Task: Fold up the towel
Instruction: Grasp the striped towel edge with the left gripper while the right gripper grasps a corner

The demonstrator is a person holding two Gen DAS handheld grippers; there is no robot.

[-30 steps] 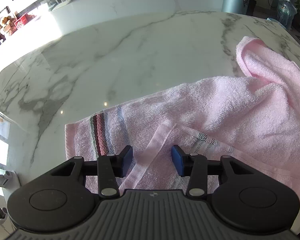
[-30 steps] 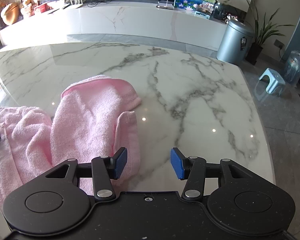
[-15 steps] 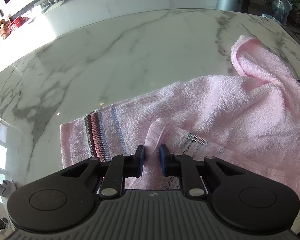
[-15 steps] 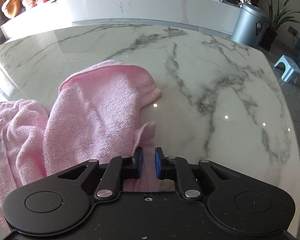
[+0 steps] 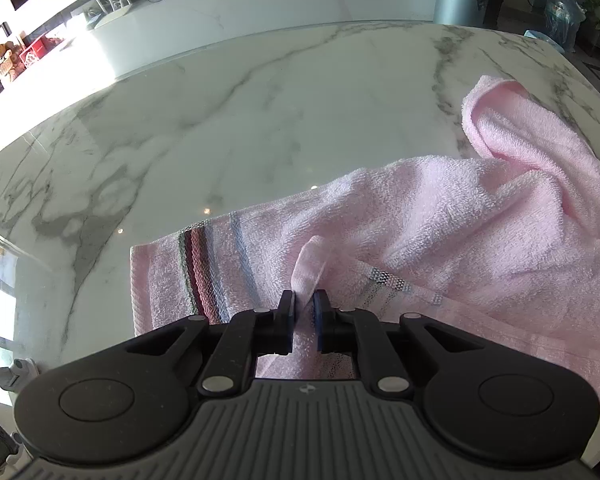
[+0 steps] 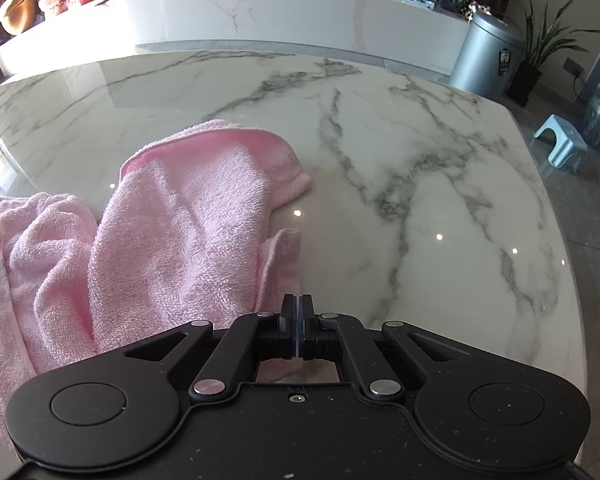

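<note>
Lengthwise, the pink towel runs along the table's near edge, striped end toward the left corner, the other end rumpled and doubled back. The left gripper is closing, pads pinching a raised fold. The right gripper has its jaws together; whether they catch the towel's edge is unclear.

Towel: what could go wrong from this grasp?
Right gripper is shut, pads meeting; no towel shows between them, so it may lift nothing.
Left gripper is closing on a narrow raised fold only; it could slip out.
Towel lies bunched and overlapped; lifting may drag it skewed.
</note>
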